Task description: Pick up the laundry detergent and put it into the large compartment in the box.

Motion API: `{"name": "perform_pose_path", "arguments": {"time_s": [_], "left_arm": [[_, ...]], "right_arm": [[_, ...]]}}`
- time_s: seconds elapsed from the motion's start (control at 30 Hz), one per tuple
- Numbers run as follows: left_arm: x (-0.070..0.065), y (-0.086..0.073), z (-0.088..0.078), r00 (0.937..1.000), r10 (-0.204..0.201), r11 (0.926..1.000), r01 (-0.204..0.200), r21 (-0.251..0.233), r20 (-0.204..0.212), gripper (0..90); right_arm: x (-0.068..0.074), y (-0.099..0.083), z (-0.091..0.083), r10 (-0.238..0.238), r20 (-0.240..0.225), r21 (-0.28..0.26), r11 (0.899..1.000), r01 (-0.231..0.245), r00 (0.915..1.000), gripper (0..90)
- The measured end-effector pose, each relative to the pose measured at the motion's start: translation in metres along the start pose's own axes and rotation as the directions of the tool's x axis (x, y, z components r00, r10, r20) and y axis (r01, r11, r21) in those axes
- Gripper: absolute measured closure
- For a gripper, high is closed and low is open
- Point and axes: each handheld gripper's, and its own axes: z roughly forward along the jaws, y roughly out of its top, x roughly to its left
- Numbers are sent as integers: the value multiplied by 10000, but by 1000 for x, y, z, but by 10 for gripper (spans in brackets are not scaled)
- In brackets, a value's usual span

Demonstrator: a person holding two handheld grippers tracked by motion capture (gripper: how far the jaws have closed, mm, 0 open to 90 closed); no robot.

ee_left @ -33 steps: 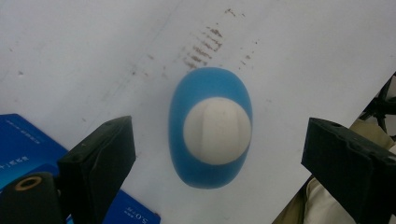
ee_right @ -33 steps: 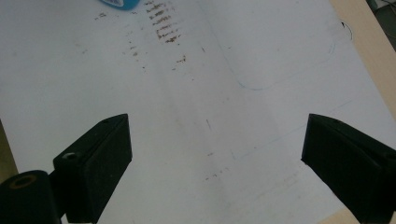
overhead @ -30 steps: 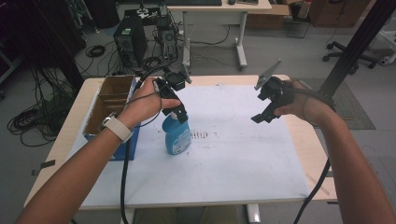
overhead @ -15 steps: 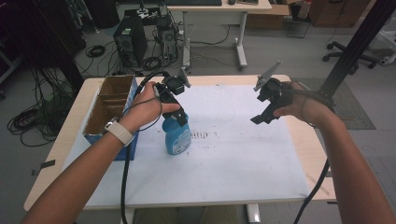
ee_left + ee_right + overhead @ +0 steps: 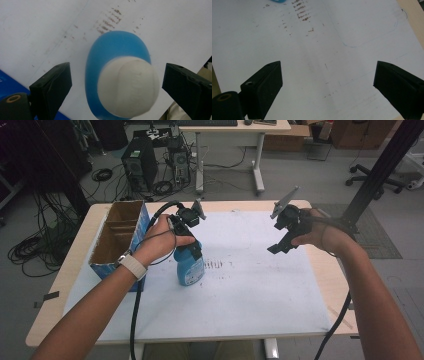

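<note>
- The table [image 5: 310, 330] is the biggest thing here, a light wooden top mostly covered by a white sheet [image 5: 250, 285] with some brownish smudge marks near the middle
- At the table's left edge sits an open cardboard box [image 5: 117, 237] with blue sides, dividers visible inside, contents too dark to make out
- The person's left forearm [image 5: 95, 310] comes in from the bottom left with a pale watch band on the wrist, the right forearm [image 5: 375, 300] from the bottom right
- A blue bottle [image 5: 190, 267] stands upright on the sheet just beside the box, white cap [image 5: 128, 86] on top
- The left gripper [image 5: 192, 242] hangs right over that bottle; in the left gripper view its jaws are spread wide either side of the cap, not touching it, so nothing is pinched
- The right gripper [image 5: 280, 245] is held up over the right part of the sheet, well apart from the bottle; in the right gripper view its jaws are also spread wide with just bare sheet and faint pen lines between them
- A black cable [image 5: 135, 320] trails down from the left gripper along the arm
</note>
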Motion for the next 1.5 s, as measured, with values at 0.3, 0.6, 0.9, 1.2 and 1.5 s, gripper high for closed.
{"name": "perform_pose_path", "arguments": {"time_s": [0.3, 0.6, 0.9, 1.2, 1.5], "left_arm": [[3, -2, 11, 9998, -86, 10000, 85, 39, 157, 100], [5, -3, 16, 9997, -105, 9999, 104, 28, 234, 145], [4, -2, 19, 9998, -69, 10000, 68, 71, 191, 158], [5, -2, 20, 9998, -68, 9999, 66, 89, 193, 239], [5, -3, 20, 9997, -92, 9999, 91, 60, 246, 308]], "right_arm": [[0, 1, 2, -5, -51, -5, 10000, 5, 10000, 86], [-1, -1, 4, 30, -85, 21, 10000, -30, 10000, 86], [-1, -1, 4, 20, -98, 12, 10000, -20, 10000, 86], [-1, -1, 5, 20, -110, 19, 10000, -20, 9999, 86], [0, -1, 4, 16, -114, 0, 10000, -16, 9999, 86]]}}
